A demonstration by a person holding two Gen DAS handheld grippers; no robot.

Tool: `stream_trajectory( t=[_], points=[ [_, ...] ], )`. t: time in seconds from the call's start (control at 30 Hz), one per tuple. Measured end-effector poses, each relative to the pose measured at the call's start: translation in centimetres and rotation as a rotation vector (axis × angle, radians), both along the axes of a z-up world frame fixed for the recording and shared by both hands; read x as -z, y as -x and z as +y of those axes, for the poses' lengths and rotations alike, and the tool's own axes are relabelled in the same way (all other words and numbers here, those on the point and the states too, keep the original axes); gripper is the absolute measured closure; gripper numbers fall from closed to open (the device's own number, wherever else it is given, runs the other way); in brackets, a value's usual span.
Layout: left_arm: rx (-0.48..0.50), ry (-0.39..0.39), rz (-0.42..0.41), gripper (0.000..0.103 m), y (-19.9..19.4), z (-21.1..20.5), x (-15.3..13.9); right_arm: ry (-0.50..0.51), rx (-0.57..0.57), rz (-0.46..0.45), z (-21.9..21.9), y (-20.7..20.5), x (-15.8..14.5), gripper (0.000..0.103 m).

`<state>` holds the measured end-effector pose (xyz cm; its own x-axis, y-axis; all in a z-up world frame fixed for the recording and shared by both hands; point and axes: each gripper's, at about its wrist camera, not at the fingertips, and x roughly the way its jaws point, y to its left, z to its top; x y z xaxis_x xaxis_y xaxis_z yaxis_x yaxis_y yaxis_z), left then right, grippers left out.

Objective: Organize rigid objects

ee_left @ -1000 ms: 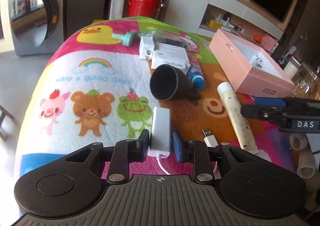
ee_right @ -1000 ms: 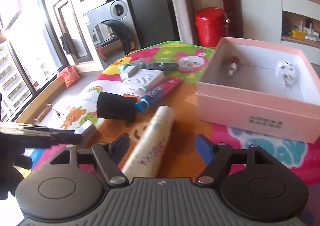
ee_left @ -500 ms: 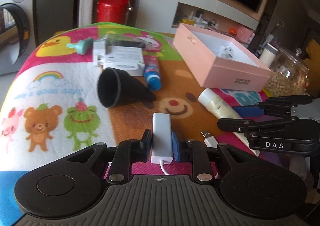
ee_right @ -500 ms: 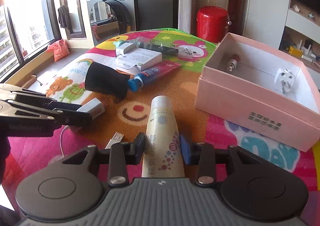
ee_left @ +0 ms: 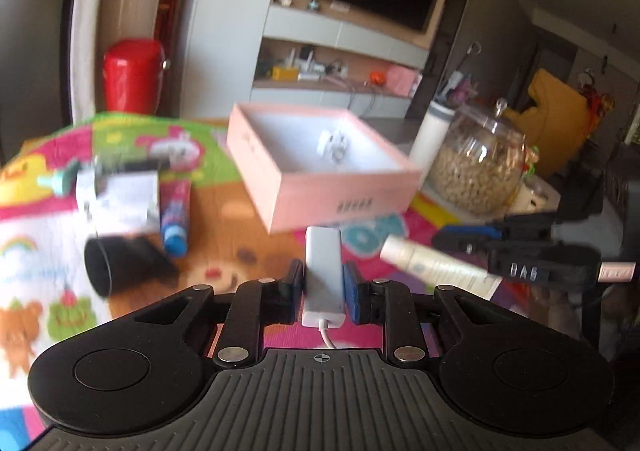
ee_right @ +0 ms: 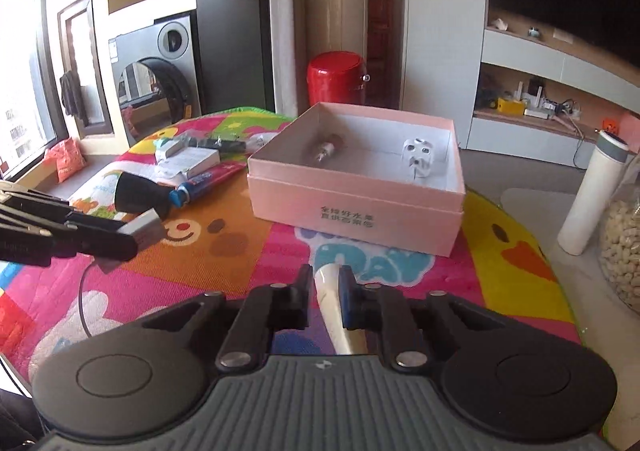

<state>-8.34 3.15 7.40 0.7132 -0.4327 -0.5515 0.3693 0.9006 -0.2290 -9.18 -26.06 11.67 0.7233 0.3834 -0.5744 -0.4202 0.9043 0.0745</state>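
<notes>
My left gripper (ee_left: pixel 323 283) is clamped on the white adapter (ee_left: pixel 323 263), one pad on each long side. The adapter points forward, held off the mat, with its thin white cable (ee_left: pixel 326 335) dropping from the rear end. From the right wrist view I see the same adapter sticking out past the left fingers (ee_right: pixel 80 235), above the orange part of the mat.

My right gripper (ee_right: pixel 324 291) is squeezed narrow on the cream tube (ee_right: pixel 334 303); the tube's end pokes out just past the pads, the rest runs back under the gripper body. In the left wrist view that tube (ee_left: pixel 432 263) hangs in the air in front of the right gripper, near the adapter but not touching.

The pink box (ee_right: pixel 356 207) sits open on the cartoon mat (ee_right: pixel 400 263), straight ahead of both grippers. Inside: a white plug (ee_right: pixel 418 157) near the far right corner and a small red-capped item (ee_right: pixel 328 143) toward the far left.

Left of the box, on the mat: black funnel (ee_right: pixel 138 193) on its side, blue-capped tube (ee_right: pixel 204 181) just beside it, white carton (ee_right: pixel 192 161) behind. The left wrist view is motion-blurred, so I can't read details there.

Right edge: white bottle (ee_right: pixel 592 195) upright, glass jar (ee_left: pixel 476 167) of pale beans beside it. Red bin (ee_right: pixel 336 77) on the floor behind the table.
</notes>
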Motion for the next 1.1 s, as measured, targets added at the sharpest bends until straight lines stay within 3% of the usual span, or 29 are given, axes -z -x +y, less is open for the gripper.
stream_trajectory(
  t=[0.13, 0.2, 0.3, 0.43, 0.6, 0.63, 0.7, 0.77, 0.93, 1.1],
  points=[
    [-0.011, -0.049, -0.015, 0.078, -0.5, -1.0, -0.9, 0.031, 0.010, -0.021, -0.6, 0.3, 0.6, 0.084],
    [-0.007, -0.055, 0.021, 0.078, -0.7, -1.3, -0.2, 0.057, 0.007, -0.034, -0.7, 0.5, 1.2, 0.066],
    [0.006, -0.064, 0.101, 0.078, -1.1, -1.6, 1.8, 0.075, 0.003, -0.041, -1.0, 0.4, 2.0, 0.055],
    [0.035, -0.060, 0.174, 0.078, -1.3, -2.1, 3.8, 0.103, 0.010, -0.030, -1.1, -1.2, 2.9, 0.055],
    [0.075, -0.061, 0.204, 0.078, -0.9, -2.7, 4.8, 0.086, -0.006, 0.043, -0.6, -4.5, 4.0, 0.054],
    [0.078, -0.060, 0.207, 0.078, -0.8, -2.8, 4.9, 0.079, -0.005, 0.065, -0.4, -5.1, 4.3, 0.056],
    [0.086, -0.058, 0.209, 0.078, -0.6, -2.7, 5.0, 0.086, -0.013, 0.093, 0.0, -5.7, 4.5, 0.070],
    [0.089, -0.054, 0.203, 0.078, -0.4, -2.5, 4.9, 0.091, -0.054, 0.091, 0.3, -5.0, 4.2, 0.070],
    [0.093, -0.020, 0.154, 0.078, -0.5, -2.0, 3.3, 0.021, -0.109, 0.068, -0.8, -2.5, 1.1, 0.071],
    [0.103, -0.030, -0.025, 0.078, -2.5, -2.1, -3.1, -0.090, -0.072, -0.080, -2.8, -1.5, -5.8, 0.071]
  ],
)
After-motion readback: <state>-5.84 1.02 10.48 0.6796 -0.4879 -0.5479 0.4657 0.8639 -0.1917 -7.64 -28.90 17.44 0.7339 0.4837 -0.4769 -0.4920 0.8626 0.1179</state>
